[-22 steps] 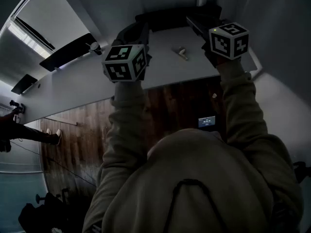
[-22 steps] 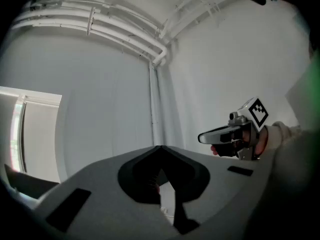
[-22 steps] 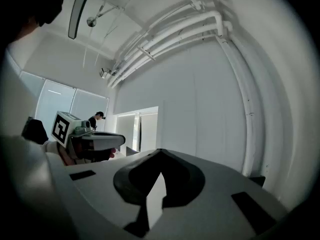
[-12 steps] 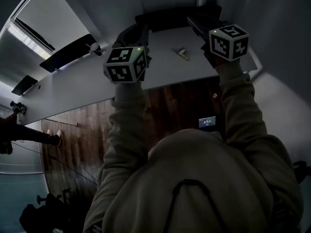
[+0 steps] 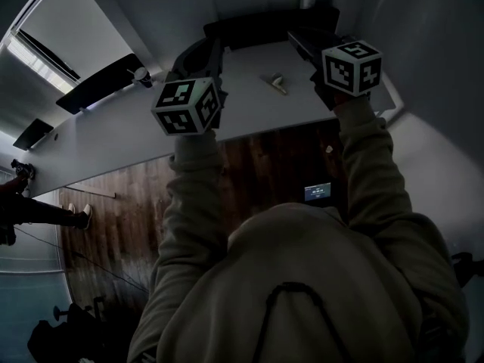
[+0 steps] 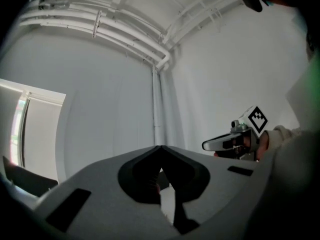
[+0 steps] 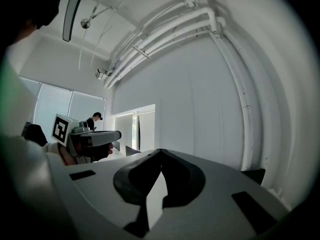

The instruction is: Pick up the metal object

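The metal object (image 5: 274,83) lies on the table (image 5: 249,112) between the two grippers, touching neither. The left gripper (image 6: 160,148) and right gripper (image 7: 160,151) are both clenched on nothing, tips together and aimed at the wall. Coming down with jaws unopened would likely knock the small piece skidding across the smooth top. Count: one metal object, two grippers, one table.

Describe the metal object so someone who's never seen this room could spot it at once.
Find the long white table and look at its right end. There, between the left tool and the right tool, lies the metal object: small, pale and stubby, alone on bare tabletop, unlike the large dark shapes along the table's far edge.
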### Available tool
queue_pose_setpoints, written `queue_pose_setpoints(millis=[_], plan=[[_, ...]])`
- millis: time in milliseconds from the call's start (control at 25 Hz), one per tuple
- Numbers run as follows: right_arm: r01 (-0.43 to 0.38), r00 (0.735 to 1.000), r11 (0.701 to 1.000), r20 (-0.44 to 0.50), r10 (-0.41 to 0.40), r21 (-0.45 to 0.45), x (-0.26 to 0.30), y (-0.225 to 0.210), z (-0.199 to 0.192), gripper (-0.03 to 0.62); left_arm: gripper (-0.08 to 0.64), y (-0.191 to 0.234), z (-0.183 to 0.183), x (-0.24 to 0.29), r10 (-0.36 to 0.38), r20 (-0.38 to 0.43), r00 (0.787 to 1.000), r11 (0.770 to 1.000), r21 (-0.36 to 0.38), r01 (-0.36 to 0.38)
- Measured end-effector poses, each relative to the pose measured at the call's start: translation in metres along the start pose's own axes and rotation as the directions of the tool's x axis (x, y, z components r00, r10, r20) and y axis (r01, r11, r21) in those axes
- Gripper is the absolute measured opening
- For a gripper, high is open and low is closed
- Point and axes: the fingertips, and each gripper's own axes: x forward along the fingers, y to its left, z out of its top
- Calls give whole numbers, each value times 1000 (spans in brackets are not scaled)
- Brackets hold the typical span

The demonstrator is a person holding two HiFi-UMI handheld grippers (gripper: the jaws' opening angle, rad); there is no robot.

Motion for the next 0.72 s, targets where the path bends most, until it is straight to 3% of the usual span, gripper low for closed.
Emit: queue_pose_setpoints(millis=[720], plan=[[-56, 998, 998, 17, 55, 16, -22, -52, -31, 20, 3, -31, -39, 46, 3, -54, 999, 1000, -19, -4]])
